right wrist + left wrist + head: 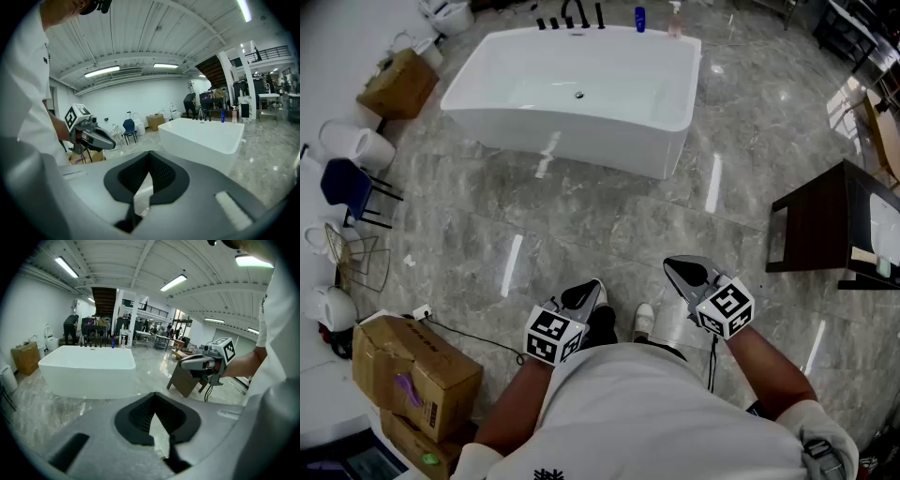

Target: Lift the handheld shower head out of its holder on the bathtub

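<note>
Showroom floor (609,225): bathtub (581,94) ahead; gripper views alone show person (71,328) behind.

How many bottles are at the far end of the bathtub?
2: a blue bottle and a pale pump bottle, side by side at the bathtub's far edge, right of the black faucet fittings. None appears hidden.

In the head view the black fittings (572,16) on the bathtub's (572,145) far rim are too small to tell 1 from another. The dark table (820,220) runs off the right edge, and the person's white shirt (656,412) hides the legs down to the shoes (643,321). In the left gripper view the person at the back (71,328) is too small to make out.
</note>
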